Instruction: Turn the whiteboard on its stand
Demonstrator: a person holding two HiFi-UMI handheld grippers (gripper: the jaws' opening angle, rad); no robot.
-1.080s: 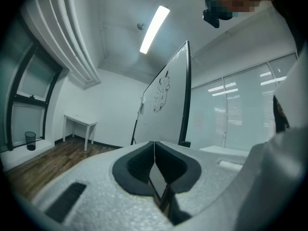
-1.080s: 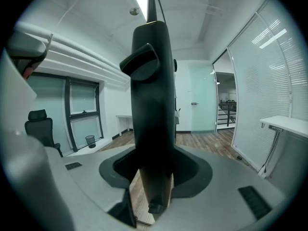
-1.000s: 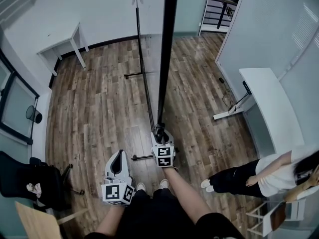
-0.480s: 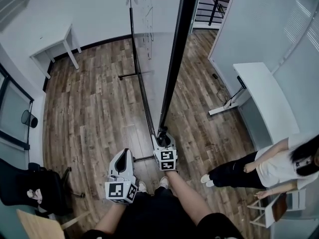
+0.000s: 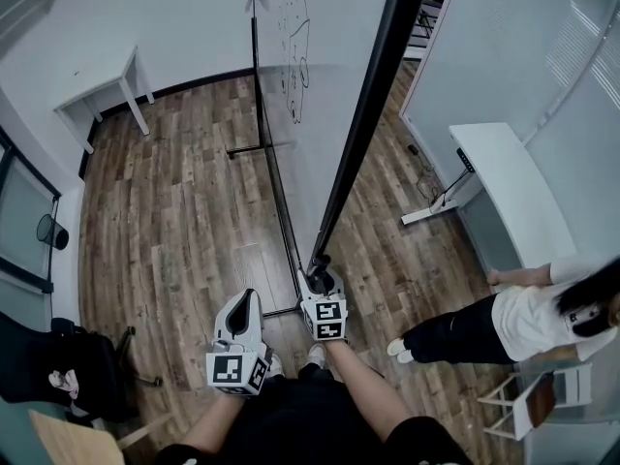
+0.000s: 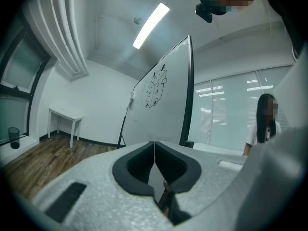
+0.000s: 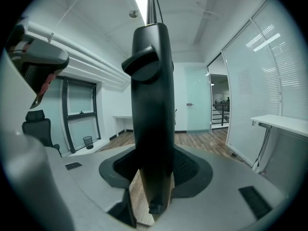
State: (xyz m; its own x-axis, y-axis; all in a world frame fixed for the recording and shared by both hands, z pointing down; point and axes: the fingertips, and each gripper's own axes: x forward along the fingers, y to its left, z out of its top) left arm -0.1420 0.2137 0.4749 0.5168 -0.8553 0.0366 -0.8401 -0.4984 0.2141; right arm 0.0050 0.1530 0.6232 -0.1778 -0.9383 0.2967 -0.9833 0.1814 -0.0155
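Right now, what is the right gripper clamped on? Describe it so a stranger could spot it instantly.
In the middle of the wood floor stands a tall whiteboard on a thin black stand. The right gripper is shut on its black frame at the near corner. Unlike the plain white desks nearby, its face carries marker doodles.

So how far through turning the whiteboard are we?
Partly done: the whiteboard, edge-on a second ago, now shows its drawn face, swung away from the stand upright. In hand: the right claw is shut on the board's black frame at its low corner; the left claw is shut, empty, off to the side. Left: probably carry the swing through, then let go.
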